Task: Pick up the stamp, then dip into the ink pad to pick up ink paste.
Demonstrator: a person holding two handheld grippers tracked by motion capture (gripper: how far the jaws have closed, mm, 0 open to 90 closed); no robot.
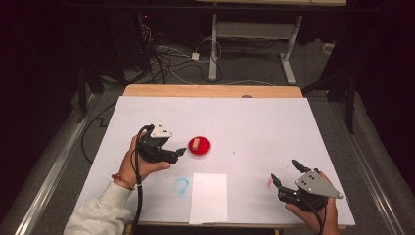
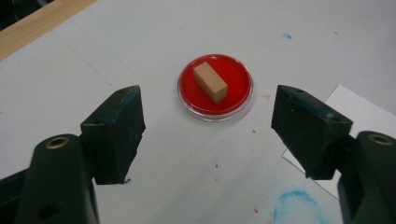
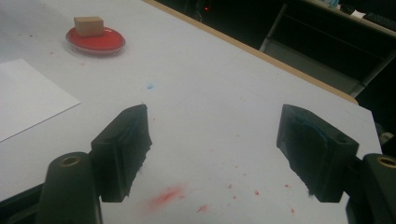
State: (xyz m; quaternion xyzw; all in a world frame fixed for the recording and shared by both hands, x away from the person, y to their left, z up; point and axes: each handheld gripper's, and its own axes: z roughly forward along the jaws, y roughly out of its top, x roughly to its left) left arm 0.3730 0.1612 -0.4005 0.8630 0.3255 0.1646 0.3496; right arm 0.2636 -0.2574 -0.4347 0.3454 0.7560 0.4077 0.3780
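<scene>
A small tan wooden block (image 1: pixel 195 144) (image 2: pixel 210 82) (image 3: pixel 88 25) lies in a round red dish (image 1: pixel 201 149) (image 2: pixel 236 88) (image 3: pixel 100 43) near the middle of the white table. My left gripper (image 1: pixel 179 152) (image 2: pixel 208 123) sits just left of the dish, pointing at it, jaws open and empty. Near the front right edge, my right gripper (image 1: pixel 285 171) (image 3: pixel 212 140) is held open over bare table, nothing between its jaws.
A white sheet of paper (image 1: pixel 209 197) (image 2: pixel 359 109) (image 3: pixel 23 95) lies at the front centre. A blue smear (image 1: pixel 180 185) (image 2: pixel 299 205) is left of it, a red smear (image 1: pixel 269 182) (image 3: pixel 166 196) by the right gripper. The table's wooden far edge (image 1: pixel 210 90) borders a floor with cables.
</scene>
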